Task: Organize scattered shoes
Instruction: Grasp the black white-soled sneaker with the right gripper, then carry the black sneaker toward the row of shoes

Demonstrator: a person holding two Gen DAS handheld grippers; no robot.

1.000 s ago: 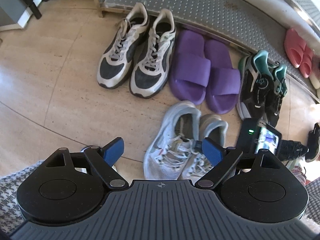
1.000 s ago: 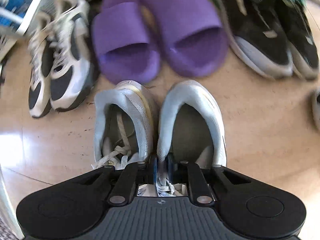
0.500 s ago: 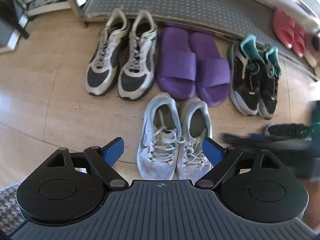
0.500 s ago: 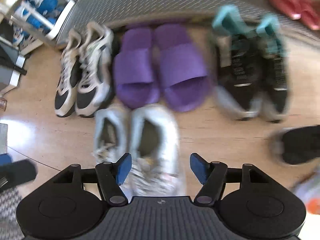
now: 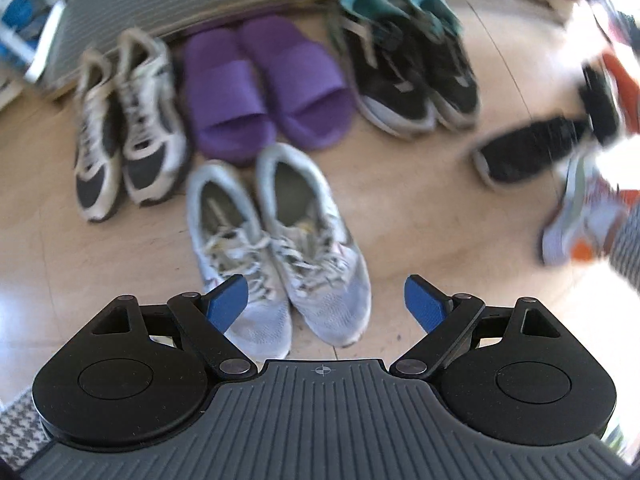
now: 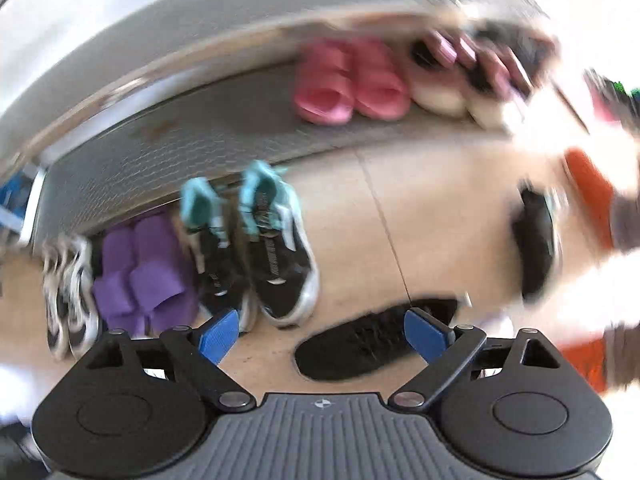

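Lying loose on the floor just ahead of the spread, empty right gripper (image 6: 320, 334), a black shoe (image 6: 372, 340) is seen slantwise across its fingers, well apart from the equally spread left gripper (image 5: 326, 304).

No words, brands or numbers can be read anywhere here; everything ahead of the fingers is blurred. The only sign is a small crosshair mark (image 5: 320, 369) on the gripper body behind the fingers, with the same mark (image 6: 320, 403) in the right view.
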